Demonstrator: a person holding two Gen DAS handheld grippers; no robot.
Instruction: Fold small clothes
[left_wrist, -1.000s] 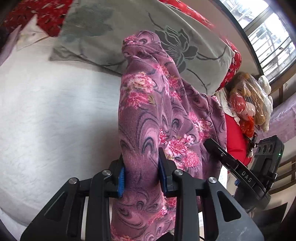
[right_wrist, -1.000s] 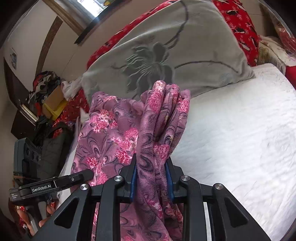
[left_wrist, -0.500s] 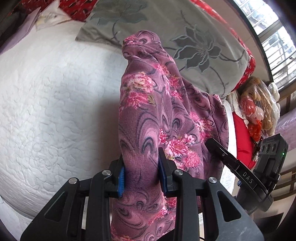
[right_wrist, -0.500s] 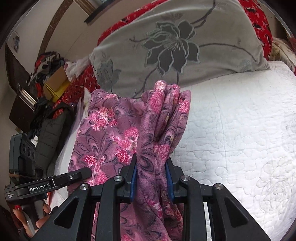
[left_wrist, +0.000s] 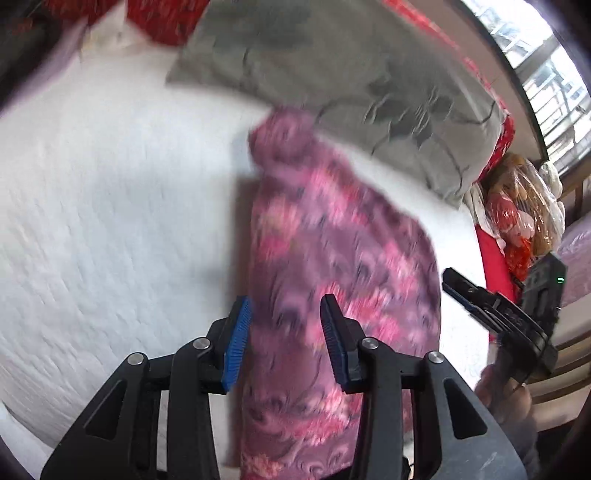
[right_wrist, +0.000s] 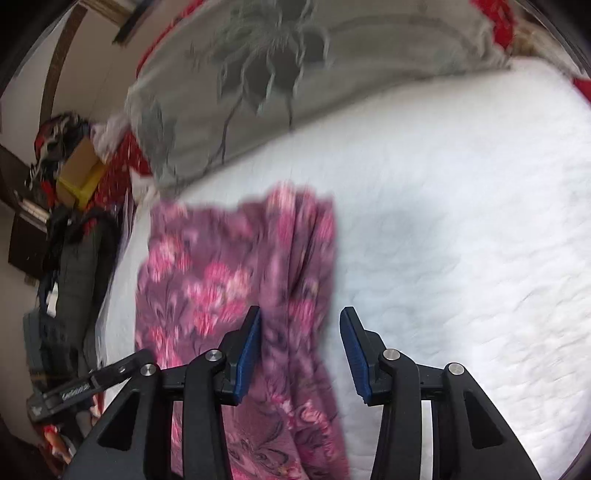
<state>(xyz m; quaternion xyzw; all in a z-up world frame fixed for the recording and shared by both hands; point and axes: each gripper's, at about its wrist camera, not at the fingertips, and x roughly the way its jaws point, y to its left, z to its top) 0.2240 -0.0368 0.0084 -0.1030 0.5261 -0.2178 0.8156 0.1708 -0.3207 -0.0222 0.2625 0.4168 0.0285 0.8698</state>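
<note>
While both tools are opening, we are releasing the purple floral garment onto the white bed. The left tool and right tool are straddling cloth, pads parting. We are advising withdrawal straight back, avoiding snagging folds.

A: Both views are smeared by motion. The purple floral garment shows only streaks, and its lower end runs off the bottom edge.

B: Does it touch the left tool?

A: Too blurred to say. The grey pillow is cut off by the top edge, and its flower print is smudged.

B: And the clutter at the left?

A: Unreadable.
</note>
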